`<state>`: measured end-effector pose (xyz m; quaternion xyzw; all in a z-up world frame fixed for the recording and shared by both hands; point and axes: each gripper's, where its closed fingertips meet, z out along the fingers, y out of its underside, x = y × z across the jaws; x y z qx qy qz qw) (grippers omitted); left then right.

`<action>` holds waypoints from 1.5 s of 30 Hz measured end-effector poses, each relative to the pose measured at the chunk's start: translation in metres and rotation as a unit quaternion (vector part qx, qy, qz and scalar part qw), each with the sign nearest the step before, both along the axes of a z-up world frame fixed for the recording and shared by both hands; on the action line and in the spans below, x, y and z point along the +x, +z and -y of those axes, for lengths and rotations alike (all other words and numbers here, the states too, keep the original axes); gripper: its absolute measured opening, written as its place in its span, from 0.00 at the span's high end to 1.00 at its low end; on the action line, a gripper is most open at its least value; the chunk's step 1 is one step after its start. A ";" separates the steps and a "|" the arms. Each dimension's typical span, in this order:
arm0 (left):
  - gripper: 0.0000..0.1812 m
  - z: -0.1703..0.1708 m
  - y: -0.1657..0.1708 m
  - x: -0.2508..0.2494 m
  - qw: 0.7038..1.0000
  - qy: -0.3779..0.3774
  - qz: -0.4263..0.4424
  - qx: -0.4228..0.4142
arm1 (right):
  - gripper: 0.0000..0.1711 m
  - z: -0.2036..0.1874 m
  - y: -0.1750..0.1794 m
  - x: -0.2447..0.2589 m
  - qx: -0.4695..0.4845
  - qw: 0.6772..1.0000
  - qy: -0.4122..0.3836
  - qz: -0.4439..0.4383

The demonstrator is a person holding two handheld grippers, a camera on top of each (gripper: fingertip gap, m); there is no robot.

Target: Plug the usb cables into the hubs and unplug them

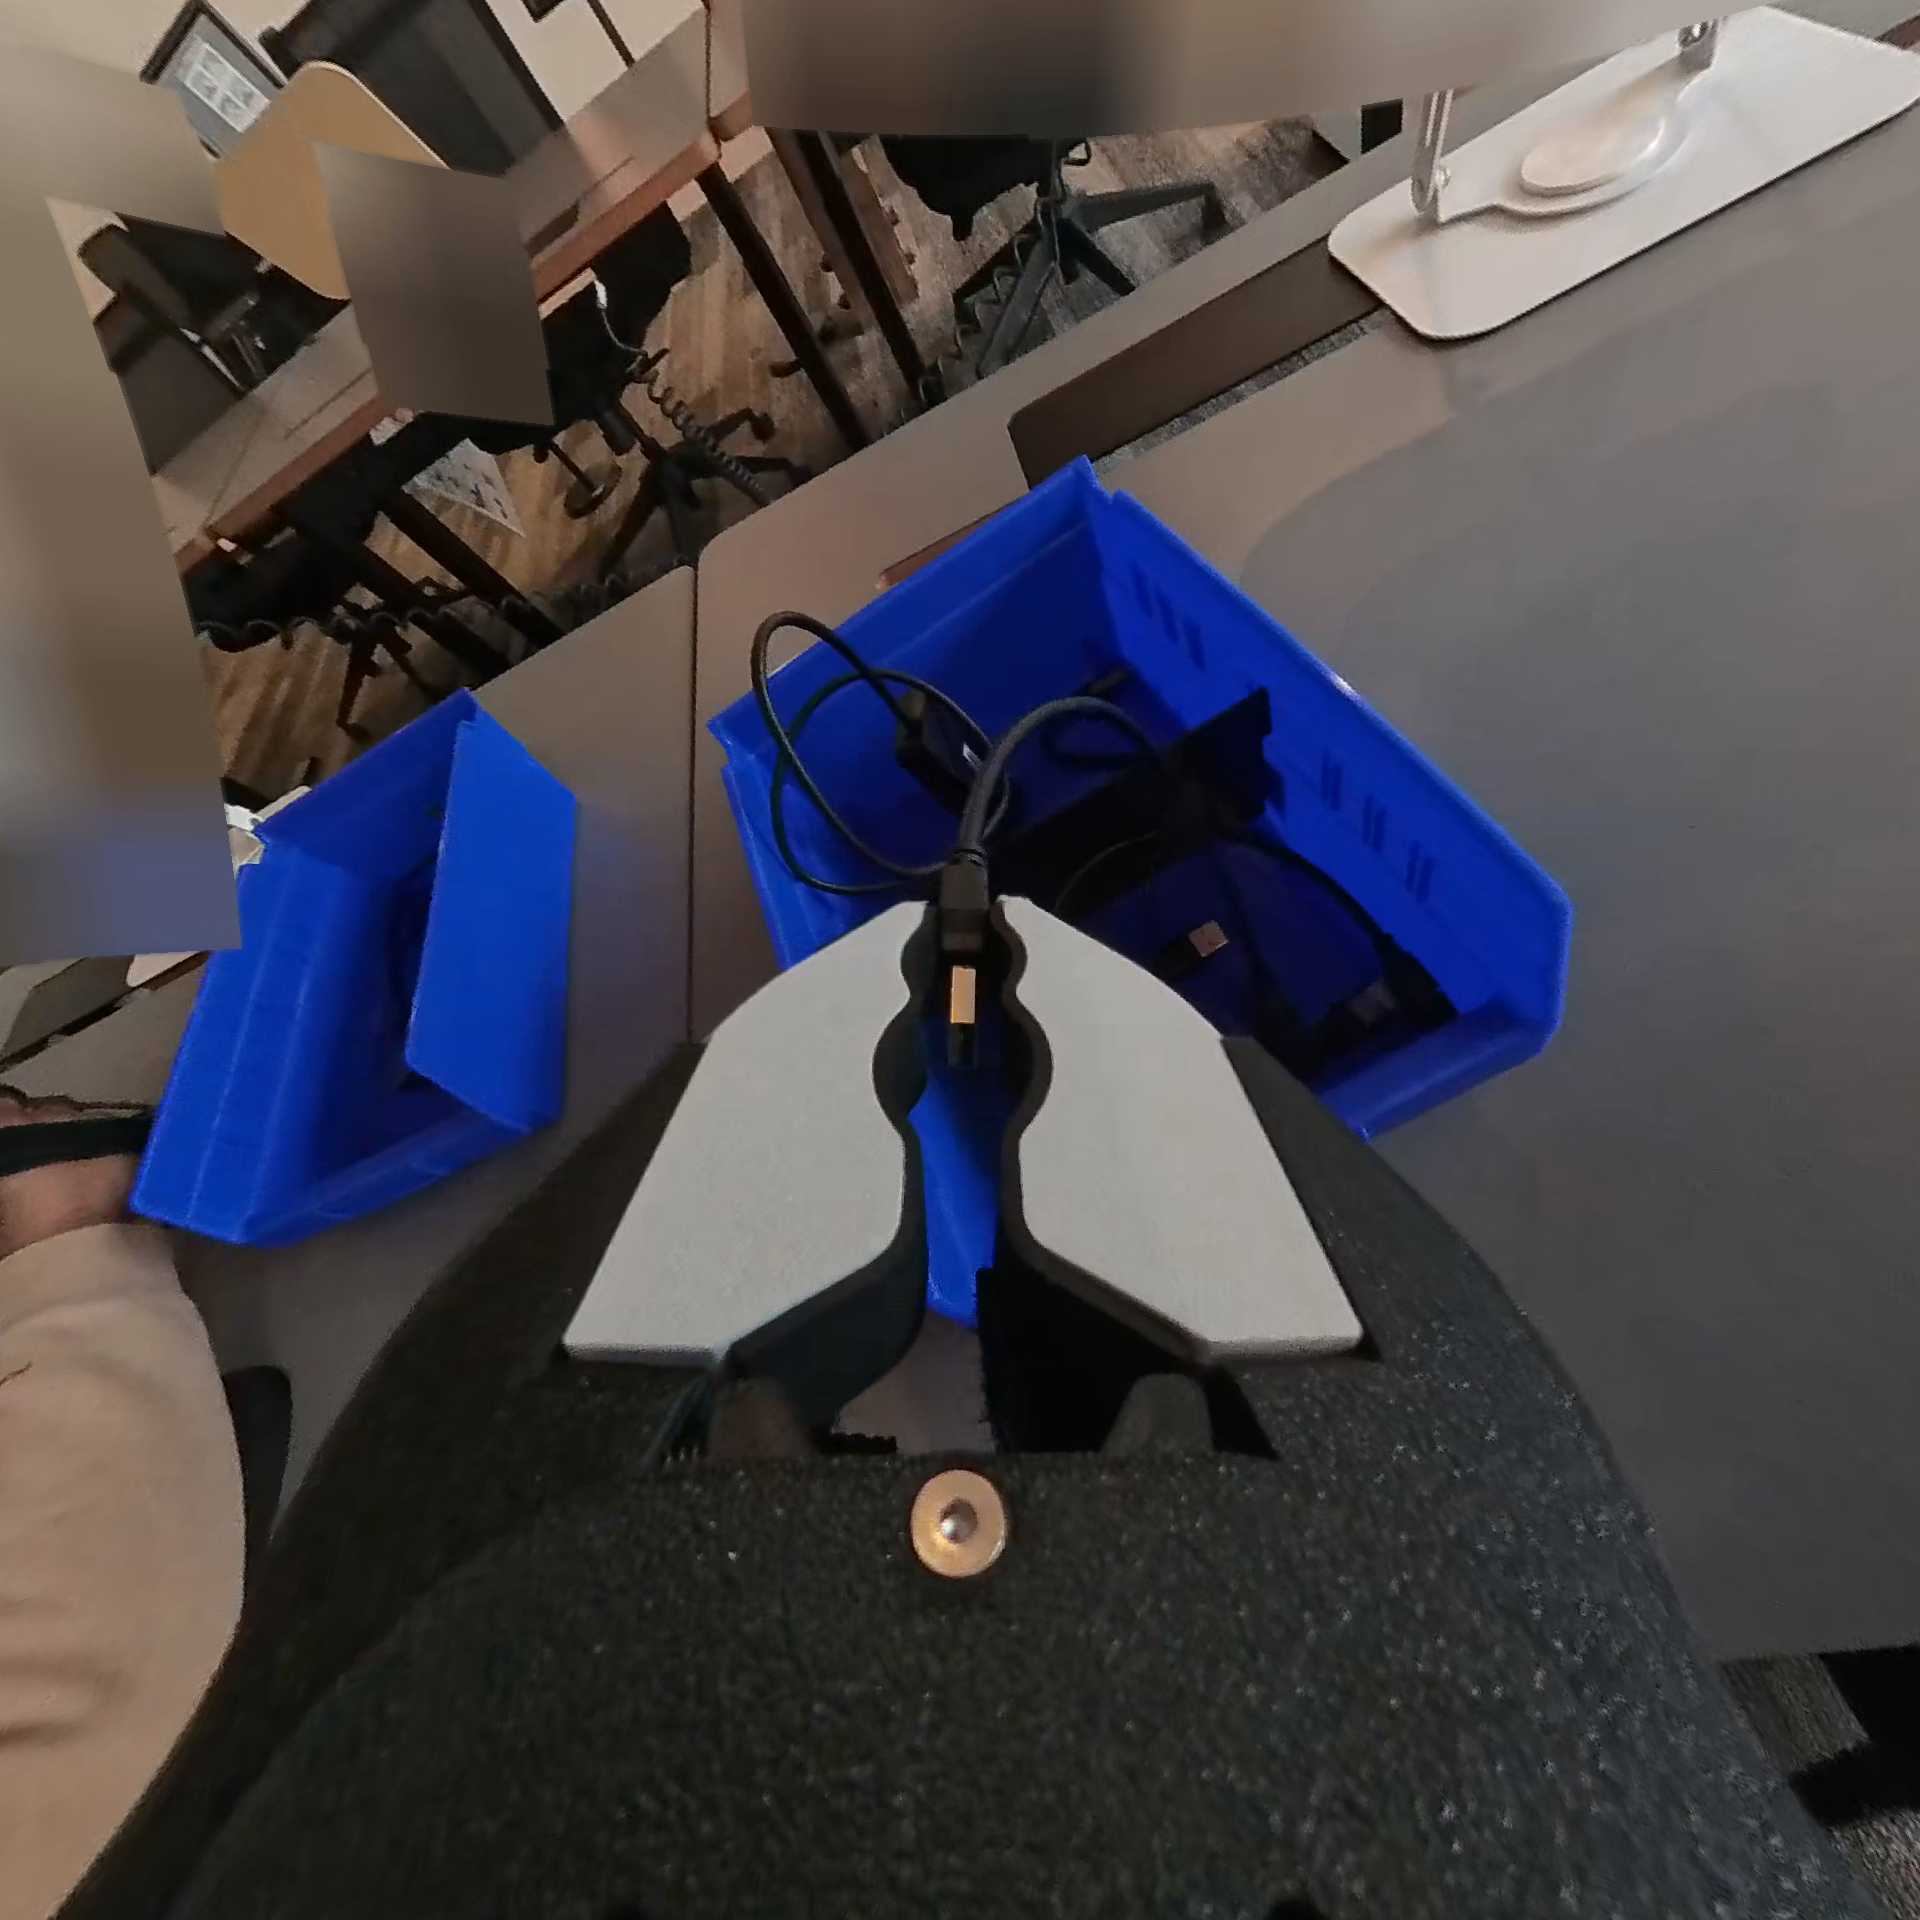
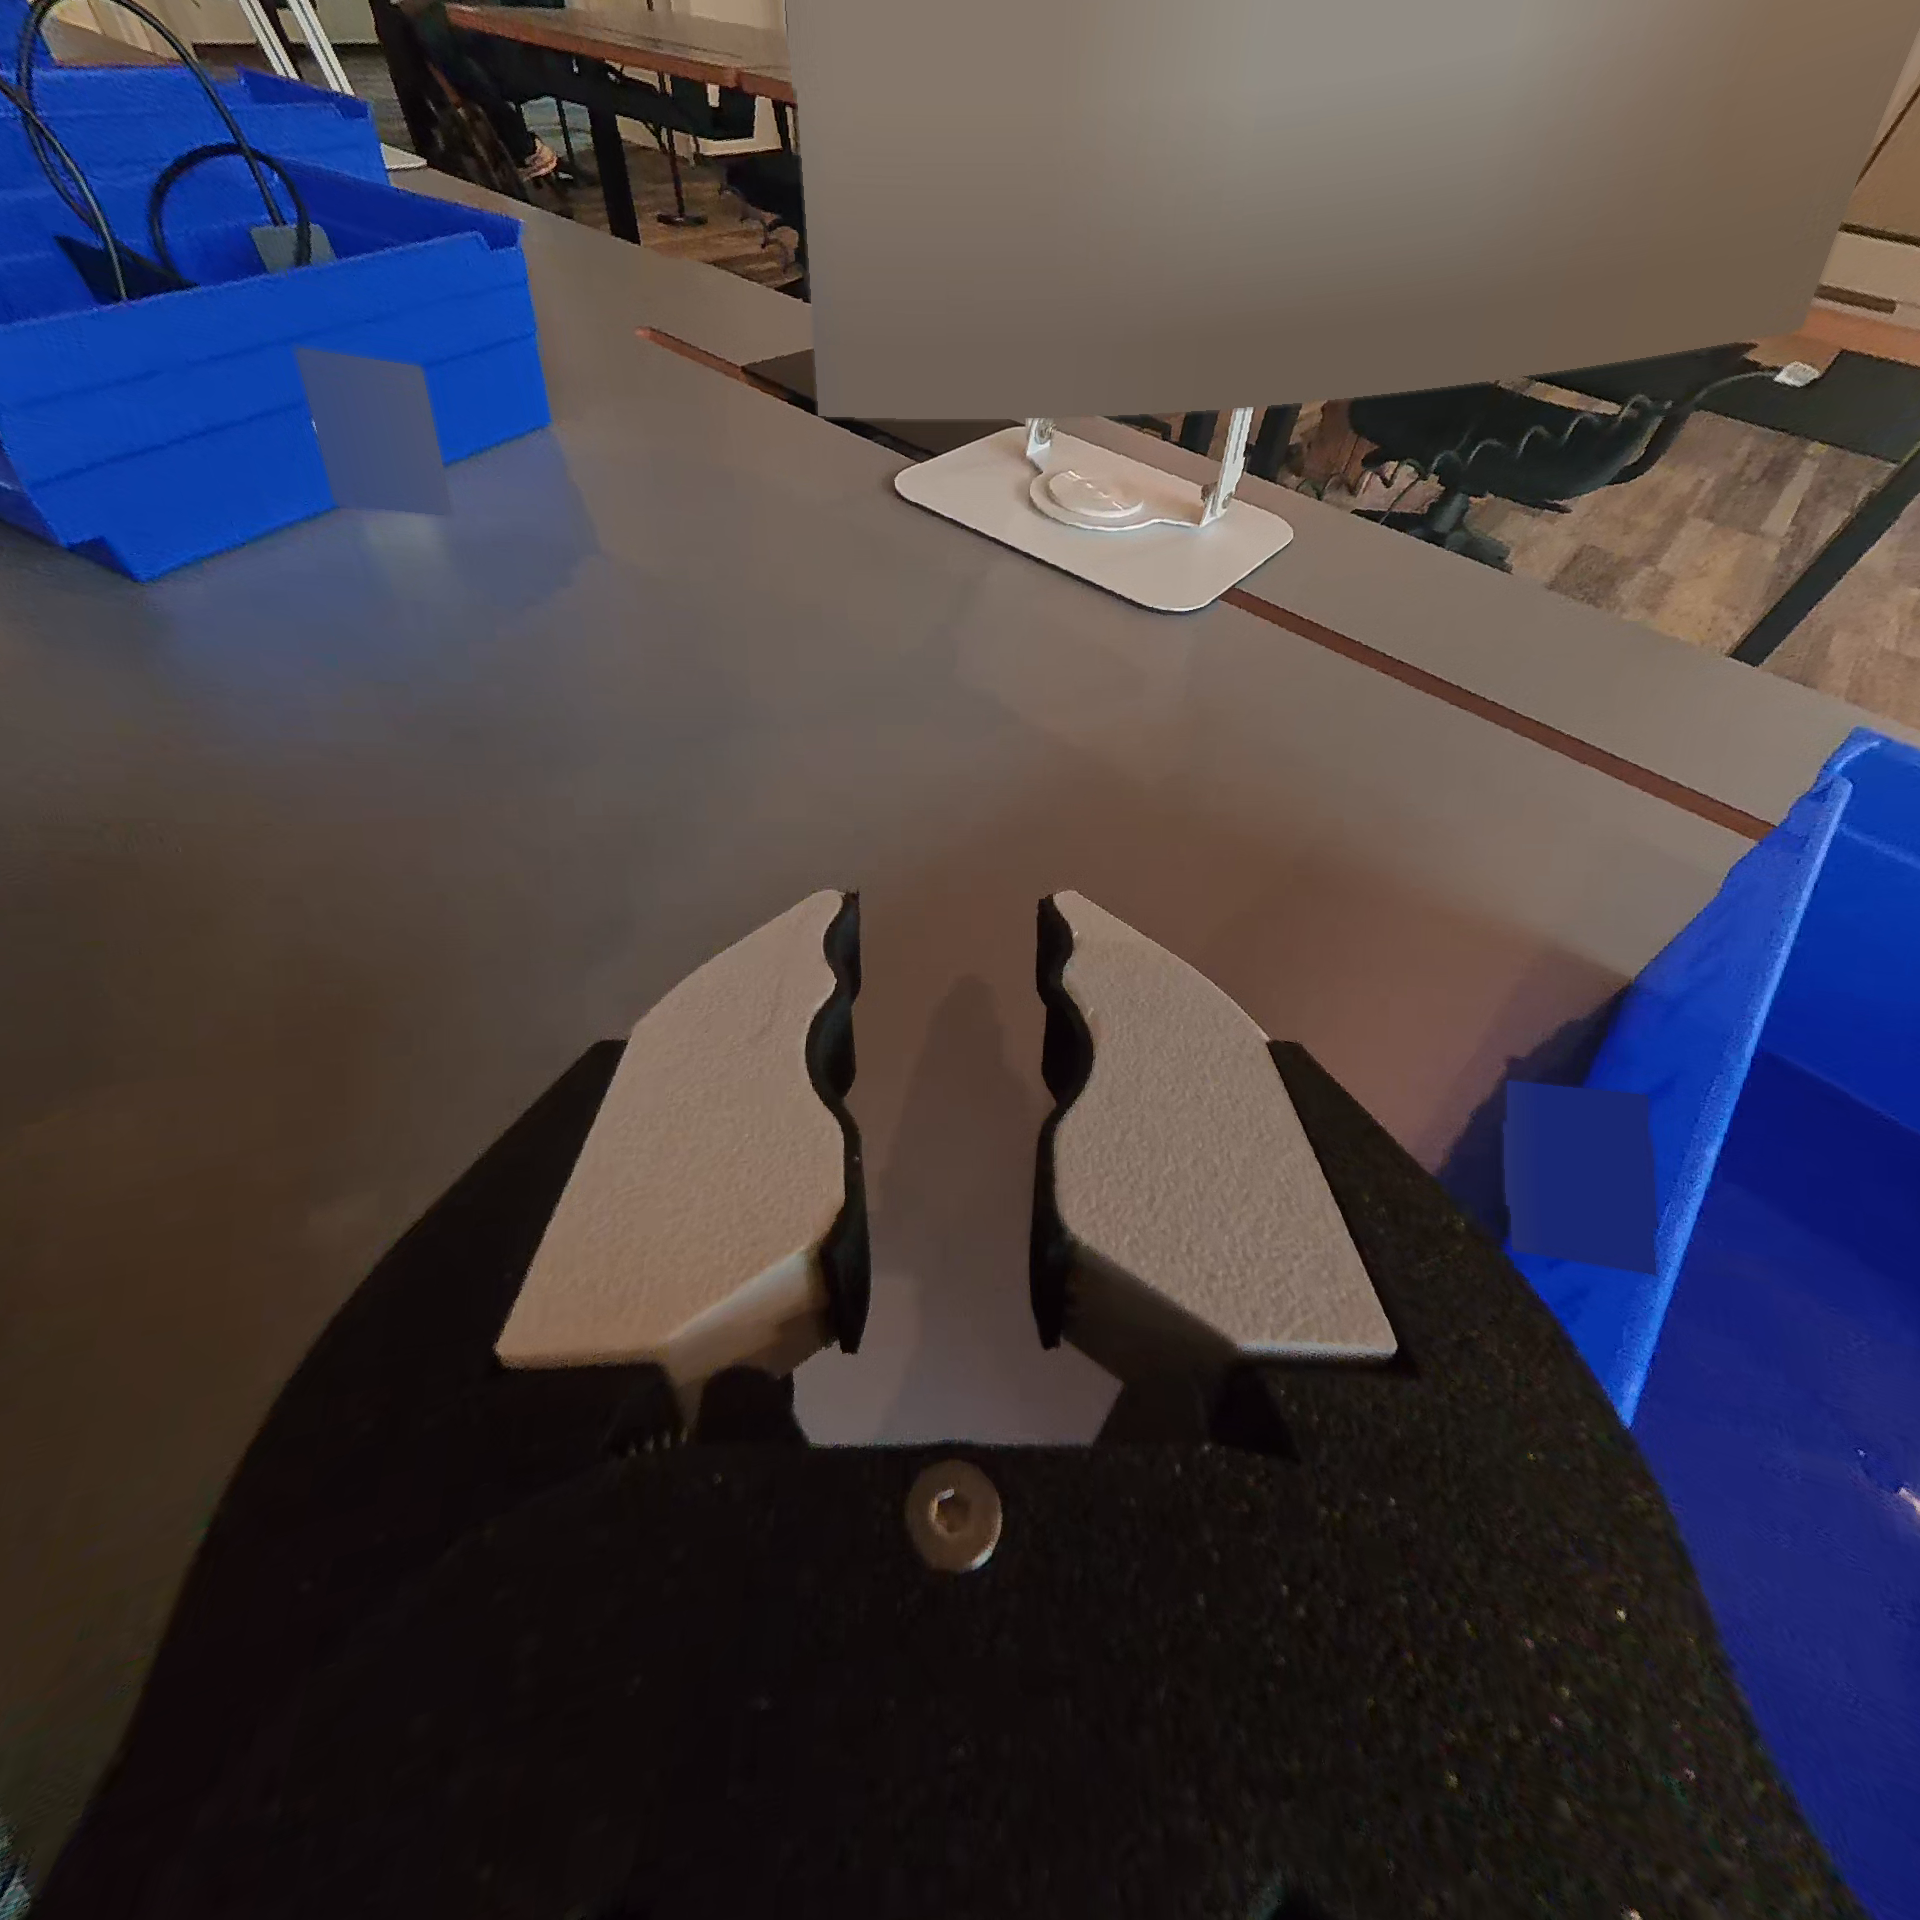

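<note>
The left gripper (image 1: 961, 920) pinched a light, limp usb cable (image 1: 961, 883) by its stiff plug; the right gripper (image 2: 948, 914) hung empty, jaws parted.

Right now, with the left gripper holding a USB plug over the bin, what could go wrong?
1. The left gripper pinches only the USB plug; it may twist or slip.
2. Its cable loops over the bin wall and could snag.
3. The right gripper is open and empty, so no hub is steadied.
</note>
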<state>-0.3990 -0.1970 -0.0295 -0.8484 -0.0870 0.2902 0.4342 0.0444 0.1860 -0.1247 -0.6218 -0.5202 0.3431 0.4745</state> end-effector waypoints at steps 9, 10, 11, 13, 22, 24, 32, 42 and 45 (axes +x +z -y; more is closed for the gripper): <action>0.95 -0.002 -0.009 0.002 0.999 -0.015 0.034 -0.003 | 0.81 -0.002 -0.001 0.002 -0.002 1.000 -0.006 0.003; 0.95 -0.003 -0.011 0.002 0.999 -0.017 0.039 -0.008 | 0.81 -0.002 -0.001 0.002 -0.002 1.000 -0.006 0.003; 0.95 -0.003 -0.014 0.002 0.999 -0.019 0.042 -0.013 | 0.81 -0.003 -0.001 0.002 -0.002 1.000 -0.006 0.004; 0.95 -0.005 -0.019 0.003 0.998 -0.023 0.048 -0.022 | 0.81 -0.003 -0.002 0.003 -0.003 1.000 -0.006 0.005; 0.95 -0.006 -0.042 -0.001 0.995 -0.024 0.087 -0.046 | 0.81 -0.003 -0.002 0.004 -0.002 1.000 -0.008 0.007; 0.95 -0.005 -0.046 -0.004 0.994 -0.018 0.098 -0.048 | 0.81 -0.003 -0.002 0.004 -0.001 1.000 -0.008 0.008; 0.74 0.003 -0.058 -0.010 0.987 0.013 0.159 -0.038 | 0.81 -0.003 -0.002 0.003 -0.001 1.000 -0.007 0.010; 0.74 0.056 -0.072 -0.054 0.972 0.184 0.139 -0.038 | 0.81 -0.002 -0.003 0.002 -0.001 1.000 -0.004 0.012; 0.68 0.072 -0.098 -0.068 0.959 0.230 0.131 -0.105 | 0.81 -0.002 -0.004 0.002 -0.001 1.000 -0.003 0.013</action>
